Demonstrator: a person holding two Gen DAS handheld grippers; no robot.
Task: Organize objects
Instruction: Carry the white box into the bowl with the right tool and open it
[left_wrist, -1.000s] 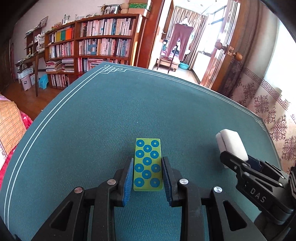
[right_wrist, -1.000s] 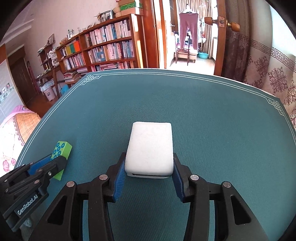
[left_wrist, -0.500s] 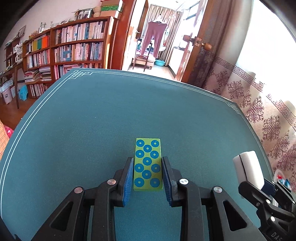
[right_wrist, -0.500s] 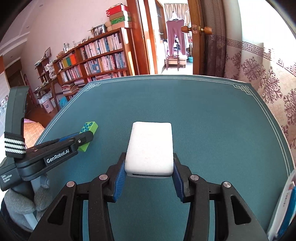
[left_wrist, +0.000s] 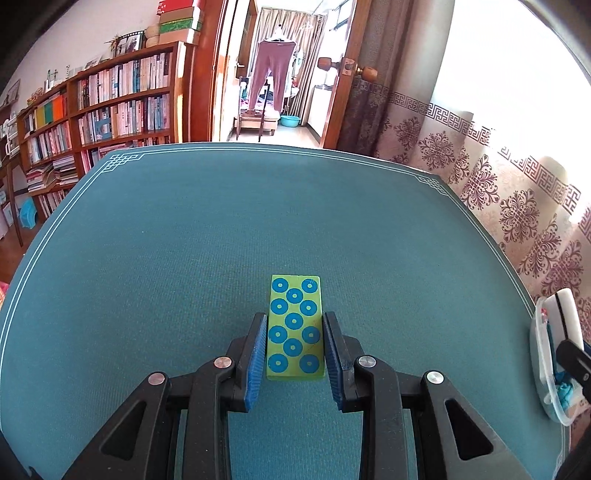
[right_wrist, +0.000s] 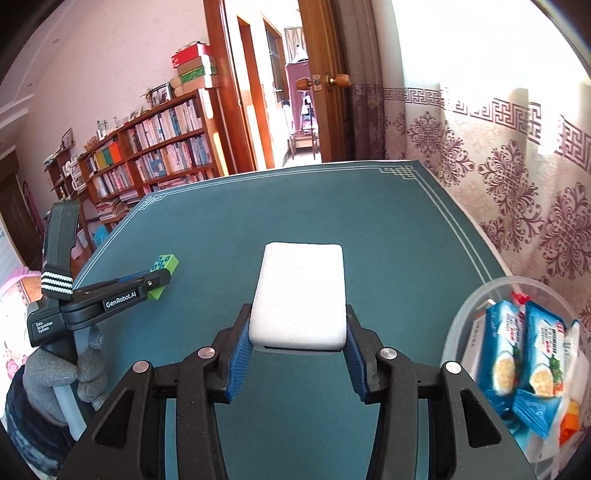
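White and soft-looking, the rectangular foam block (right_wrist: 299, 291) sits clamped in the right tongs (right_wrist: 298, 354) above the teal table (right_wrist: 388, 229); the left tongs (left_wrist: 294, 354) grip a green blue-dotted block (left_wrist: 294, 325). Carry the white block level over the clear plastic tub (right_wrist: 461, 317), probably snack-filled, before releasing.

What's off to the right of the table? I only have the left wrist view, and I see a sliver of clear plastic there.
Observer: A clear plastic tub at the table's right edge, holding blue snack packets.
Operator: Right gripper carrying anything?
Observer: Yes, the right gripper has its jaws shut on a white block.
Operator: Is it over the tub?
Observer: No, the block sits left of the tub, above the green table cover.
Operator: Who's holding my gripper?
Observer: A hand in a grey glove grips the left gripper's handle.
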